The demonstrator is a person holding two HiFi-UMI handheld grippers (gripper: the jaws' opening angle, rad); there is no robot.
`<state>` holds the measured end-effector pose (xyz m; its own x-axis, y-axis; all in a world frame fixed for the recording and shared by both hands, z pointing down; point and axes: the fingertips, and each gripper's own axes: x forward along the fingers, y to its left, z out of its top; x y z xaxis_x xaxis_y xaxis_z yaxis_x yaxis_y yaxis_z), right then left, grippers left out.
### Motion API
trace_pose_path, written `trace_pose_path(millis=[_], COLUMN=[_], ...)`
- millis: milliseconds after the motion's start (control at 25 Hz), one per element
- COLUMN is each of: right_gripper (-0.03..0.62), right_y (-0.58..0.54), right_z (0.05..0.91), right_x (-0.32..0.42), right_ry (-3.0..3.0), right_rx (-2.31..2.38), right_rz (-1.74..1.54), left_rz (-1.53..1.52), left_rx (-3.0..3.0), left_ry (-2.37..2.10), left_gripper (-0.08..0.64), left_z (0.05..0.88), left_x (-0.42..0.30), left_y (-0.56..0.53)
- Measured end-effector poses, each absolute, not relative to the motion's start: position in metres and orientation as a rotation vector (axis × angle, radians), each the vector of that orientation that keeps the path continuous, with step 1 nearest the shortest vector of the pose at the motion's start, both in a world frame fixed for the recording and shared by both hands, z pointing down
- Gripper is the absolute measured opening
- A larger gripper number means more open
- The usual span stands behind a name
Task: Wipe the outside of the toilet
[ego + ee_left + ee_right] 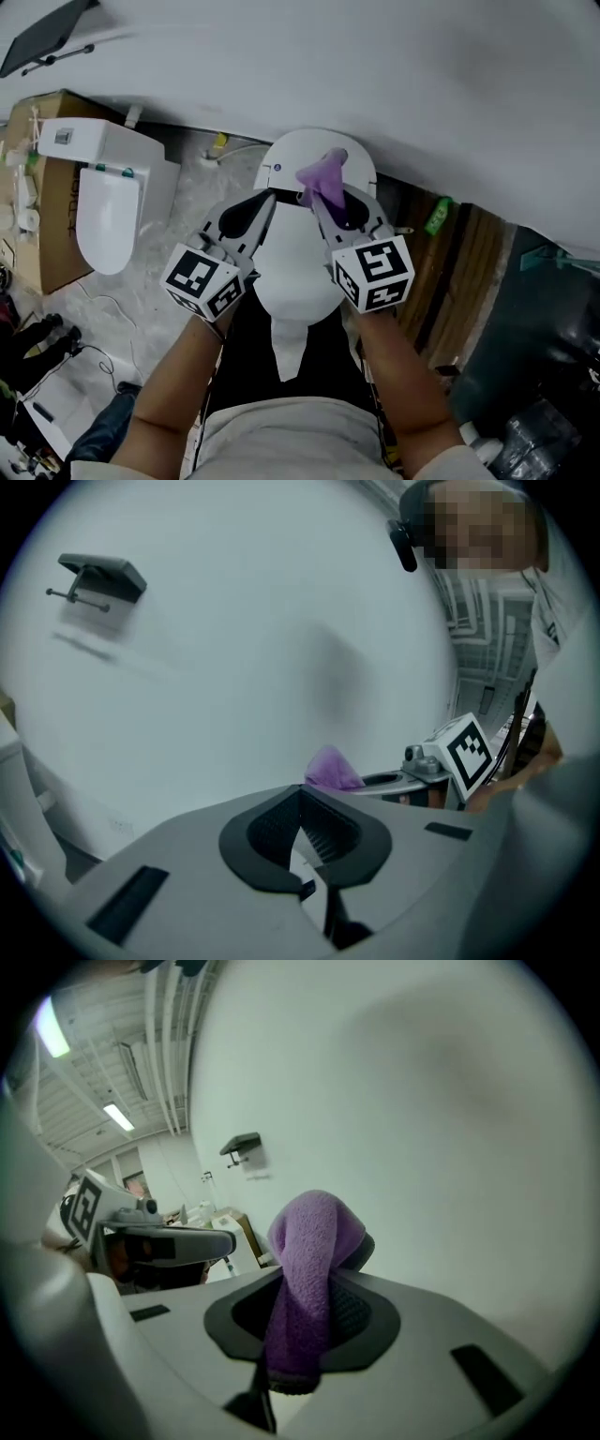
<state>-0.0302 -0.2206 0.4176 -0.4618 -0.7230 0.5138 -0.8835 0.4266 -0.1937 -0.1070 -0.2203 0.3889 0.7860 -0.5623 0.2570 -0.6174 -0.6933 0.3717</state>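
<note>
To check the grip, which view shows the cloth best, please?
The right gripper view: the cloth sits large and centred, clamped between the jaws. The head view shows it small; the left gripper view shows only a tip.

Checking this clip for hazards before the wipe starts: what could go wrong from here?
1. The cloth is bunched in the right gripper's jaws, with only a small tuft past the tips; the hard jaws may scrape the toilet.
2. The left gripper, shut and empty, hangs close beside it; the two might knock together.
</note>
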Motion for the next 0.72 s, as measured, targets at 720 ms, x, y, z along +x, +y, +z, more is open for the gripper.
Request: trace_pose_path(millis=[720], right_gripper=[0.092], right_y=[-0.11], right_z=[0.144], right_x=[0.02], right_ry=[-2.629], right_rx=[1.408], right_rz=[0.269], left_rz=[0.063], left_rx=[2.831], left_ry=[-0.72], left_gripper=[0.005], left_z=[0.13], left_x=[-0.061], left_y=[-0.127])
